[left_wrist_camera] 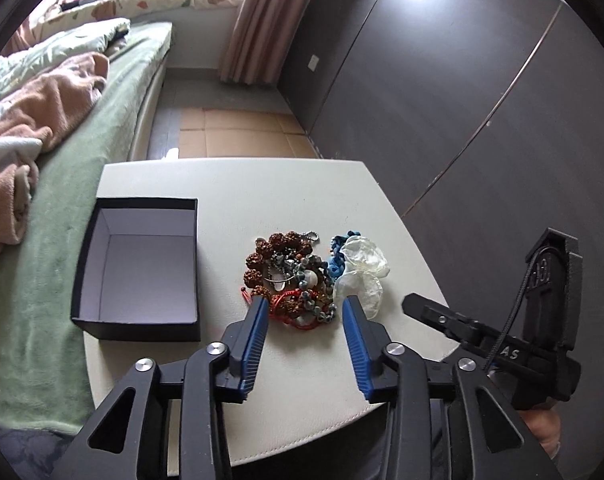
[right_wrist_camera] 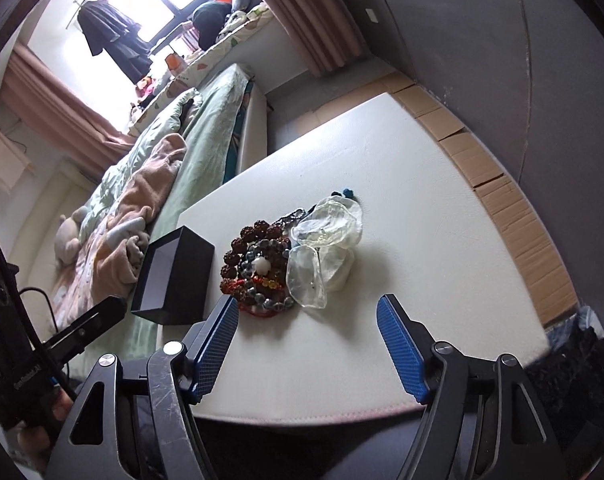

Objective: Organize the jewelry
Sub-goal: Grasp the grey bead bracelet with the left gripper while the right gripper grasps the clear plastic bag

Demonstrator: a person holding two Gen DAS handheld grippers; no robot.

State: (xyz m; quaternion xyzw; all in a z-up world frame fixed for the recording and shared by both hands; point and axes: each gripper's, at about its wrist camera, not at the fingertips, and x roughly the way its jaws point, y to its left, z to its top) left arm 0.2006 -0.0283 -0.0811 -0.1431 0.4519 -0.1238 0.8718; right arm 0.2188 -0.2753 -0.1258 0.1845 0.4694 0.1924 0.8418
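**Q:** On the white desk (left_wrist_camera: 302, 360), which bodies appear, from largest to smallest?

**A:** Beside the desk lies a bed (left_wrist_camera: 74, 240) under a green cover, with a peach blanket (left_wrist_camera: 34, 120) bunched on it. The desk's largest item is an open black box (left_wrist_camera: 138, 320) with a pale lining, standing upright at the edge next to the bed; its interior holds nothing visible. Just beside the box, apart from it, rests the jewelry pile (left_wrist_camera: 290, 276): brown knobbly beads, grey beads, a silver chain and red cord tangled together. Touching the pile on its far side from the box are clear plastic pouches (left_wrist_camera: 361, 268), with a blue cord (left_wrist_camera: 335, 256) between pouches and beads.

**Q:** How do the jaws stand?

**A:** The left gripper (left_wrist_camera: 305, 308) points down at the near edge of the jewelry pile; its blue-padded jaws are apart, one on each side of the red cord, and whether the pads touch the beads cannot be told. The right gripper (right_wrist_camera: 305, 312) has its jaws wider apart, above bare desk just short of the pile and pouches, with nothing between them. In the left wrist view the right gripper shows at the right edge, near the desk's corner.
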